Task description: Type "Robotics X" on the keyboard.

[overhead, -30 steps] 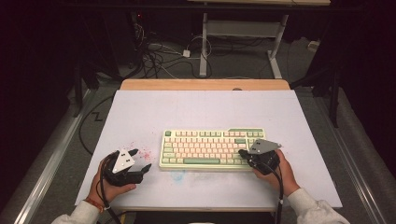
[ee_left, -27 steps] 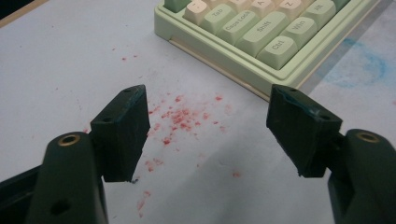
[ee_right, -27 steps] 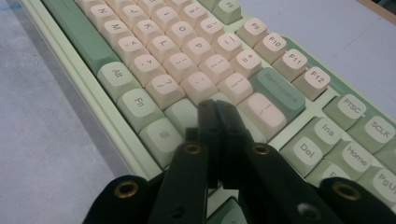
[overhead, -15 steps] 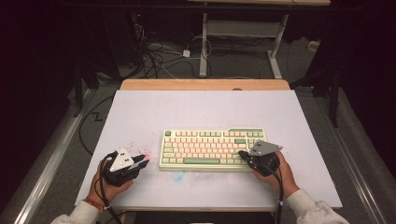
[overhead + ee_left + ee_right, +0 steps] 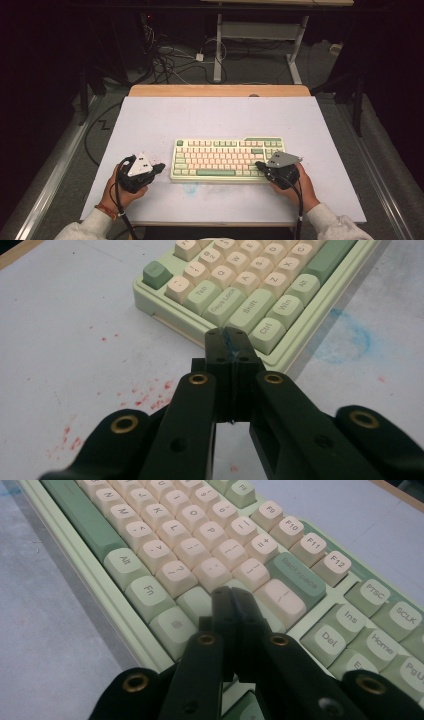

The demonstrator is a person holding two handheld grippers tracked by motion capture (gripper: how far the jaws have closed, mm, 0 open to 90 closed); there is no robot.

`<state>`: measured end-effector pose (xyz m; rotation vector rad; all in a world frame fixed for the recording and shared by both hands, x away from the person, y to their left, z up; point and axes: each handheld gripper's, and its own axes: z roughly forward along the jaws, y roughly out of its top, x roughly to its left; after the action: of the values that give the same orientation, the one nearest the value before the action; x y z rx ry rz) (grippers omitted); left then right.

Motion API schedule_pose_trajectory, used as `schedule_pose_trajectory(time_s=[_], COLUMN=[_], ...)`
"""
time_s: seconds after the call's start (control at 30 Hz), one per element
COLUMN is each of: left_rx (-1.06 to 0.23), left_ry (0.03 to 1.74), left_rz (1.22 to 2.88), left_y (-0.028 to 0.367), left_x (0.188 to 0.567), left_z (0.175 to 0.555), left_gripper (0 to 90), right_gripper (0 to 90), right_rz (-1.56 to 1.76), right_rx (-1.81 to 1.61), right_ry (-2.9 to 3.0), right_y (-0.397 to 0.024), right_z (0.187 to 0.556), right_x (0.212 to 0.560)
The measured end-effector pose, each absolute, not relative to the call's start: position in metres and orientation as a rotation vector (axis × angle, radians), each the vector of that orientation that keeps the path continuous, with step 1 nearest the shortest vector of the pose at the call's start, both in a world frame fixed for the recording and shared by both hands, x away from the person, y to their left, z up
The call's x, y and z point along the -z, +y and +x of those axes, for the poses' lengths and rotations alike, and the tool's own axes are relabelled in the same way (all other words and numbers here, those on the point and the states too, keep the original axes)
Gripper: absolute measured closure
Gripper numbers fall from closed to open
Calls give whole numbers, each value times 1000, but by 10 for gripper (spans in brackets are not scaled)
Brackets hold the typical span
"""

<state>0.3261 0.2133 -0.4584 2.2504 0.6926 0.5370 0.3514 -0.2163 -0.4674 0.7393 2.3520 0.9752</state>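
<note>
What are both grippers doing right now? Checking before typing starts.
Left gripper: just closed, empty, beside the keyboard.
Right gripper: shut, empty, over its keys.

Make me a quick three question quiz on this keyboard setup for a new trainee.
1. True or false: the left tongs are shut with nothing between them.
2. Which end of the keyboard do the right tongs point over? A) the Ctrl and Shift end B) the Backspace and Del end
3. What colour are the specks on the mat near the left tongs?

Key: 1 true. 2 B. 3 red.
</note>
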Motion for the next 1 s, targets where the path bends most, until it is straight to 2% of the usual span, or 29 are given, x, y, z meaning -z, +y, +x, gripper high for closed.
schedule_pose_trajectory(time_s=[0.27,0.43,1.0], left_rx=[-533,-468,-441], left_ry=[650,608,536], left_rz=[2275,2319,2381], left_y=[191,169,109], left_x=[449,445,443], left_z=[343,359,393], left_gripper=[880,880,880], right_gripper=[900,900,900], right_rz=[729,729,727], right_rx=[-963,-965,-964], right_ry=[2350,2351,2352], right_y=[-216,-216,-216], right_z=[351,351,351], right_x=[467,467,467])
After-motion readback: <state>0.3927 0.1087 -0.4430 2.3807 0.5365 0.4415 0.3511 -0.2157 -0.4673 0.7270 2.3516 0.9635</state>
